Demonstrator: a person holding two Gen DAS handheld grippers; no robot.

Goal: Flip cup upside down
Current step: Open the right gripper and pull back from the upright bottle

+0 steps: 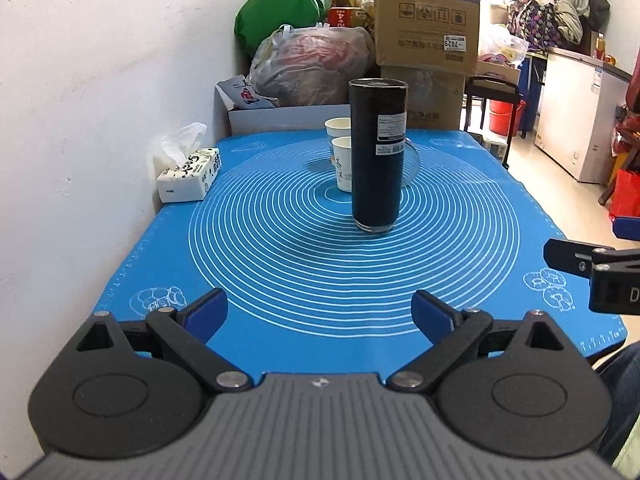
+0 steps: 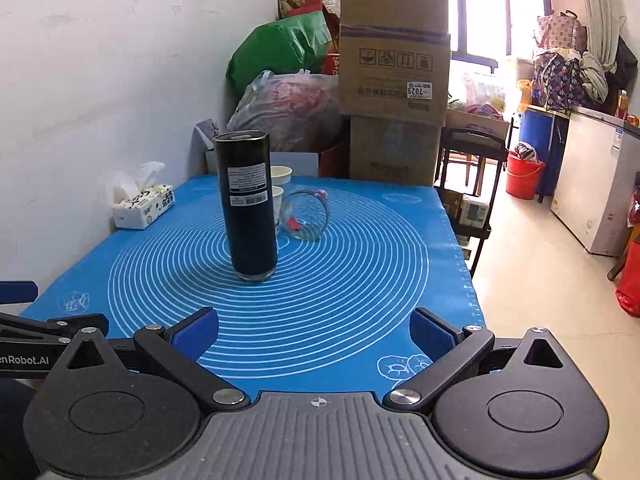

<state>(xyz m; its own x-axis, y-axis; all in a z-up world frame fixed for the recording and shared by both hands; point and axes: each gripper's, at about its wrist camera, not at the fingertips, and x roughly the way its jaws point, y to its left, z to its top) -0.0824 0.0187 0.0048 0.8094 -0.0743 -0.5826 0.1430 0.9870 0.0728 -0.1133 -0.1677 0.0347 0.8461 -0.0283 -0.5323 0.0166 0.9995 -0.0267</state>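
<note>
A: While both tools hang back, what is at risk, left to right?

B: Left gripper: wide open, empty. The tall cup stands mid-mat; an off-centre grip could topple it onto the paper cups and glass. Right gripper: likewise.

The near half of the blue mat lies open between both grippers and the tall dark cup, which stands upright at the ring centre. Just behind it crowd two paper cups and a glass jar lying on its side. A tissue pack sits against the wall on the left; boxes and bags wall off the far edge. The cup's right side is free
</note>
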